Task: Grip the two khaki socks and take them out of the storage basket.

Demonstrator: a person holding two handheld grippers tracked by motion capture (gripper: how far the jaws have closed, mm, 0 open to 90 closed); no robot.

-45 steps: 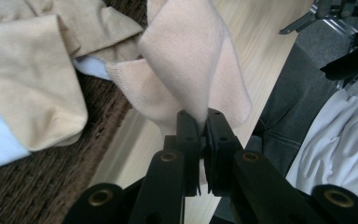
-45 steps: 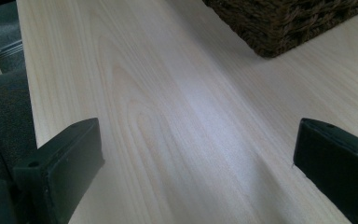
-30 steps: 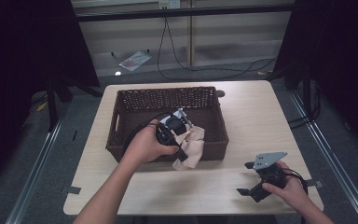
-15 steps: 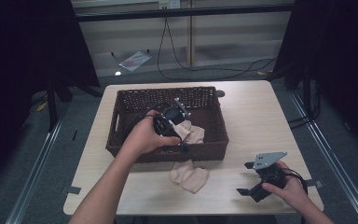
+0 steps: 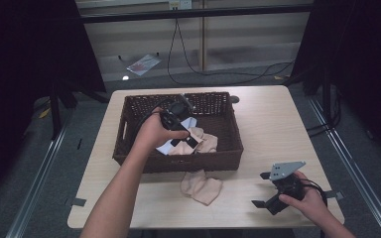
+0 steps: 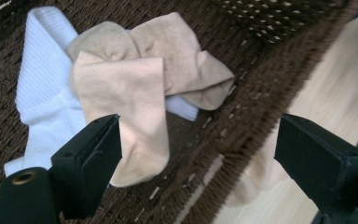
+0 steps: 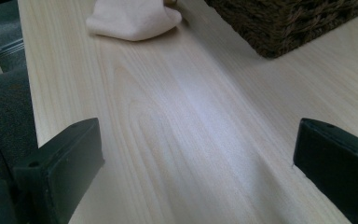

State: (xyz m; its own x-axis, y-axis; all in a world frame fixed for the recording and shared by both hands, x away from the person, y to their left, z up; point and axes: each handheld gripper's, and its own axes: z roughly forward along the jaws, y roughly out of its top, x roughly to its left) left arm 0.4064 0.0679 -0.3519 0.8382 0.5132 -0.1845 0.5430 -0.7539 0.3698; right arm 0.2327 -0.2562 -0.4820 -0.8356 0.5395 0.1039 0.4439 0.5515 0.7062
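Beige fabric is the thing in play: one beige sock [image 6: 135,88] is lying folded in the wicker basket [image 5: 129,124] on top of a white sock [image 6: 42,88], and the left gripper [image 5: 178,124] is hanging right above them. In the left gripper view its jaws are standing wide apart with nothing between the pads; they have just been opening, and no cloth is clinging to them. From those jaws, the folded beige sock is sitting at about eleven o'clock, its long axis running from roughly twelve down to six, so the toe end is pointing back toward the left-hand jaw. A second beige sock [image 5: 201,186] is lying outside the basket on the table [image 5: 278,124], just beside the front wall, at about five o'clock from the left gripper in the high view.

The right gripper [image 5: 278,191] is resting near the table's front right corner, jaws likewise apart and empty, with the fallen sock at about eleven o'clock in its own view [image 7: 133,18]. By my reading the left hand is far nearer to the socks in the basket, while the right is the closer one to the sock on the table.

The white sock is largely covered by the beige one, and the fallen sock's upper end is cut off behind the basket rim; it is possibly draping over that rim, though the angle is too poor to be sure.
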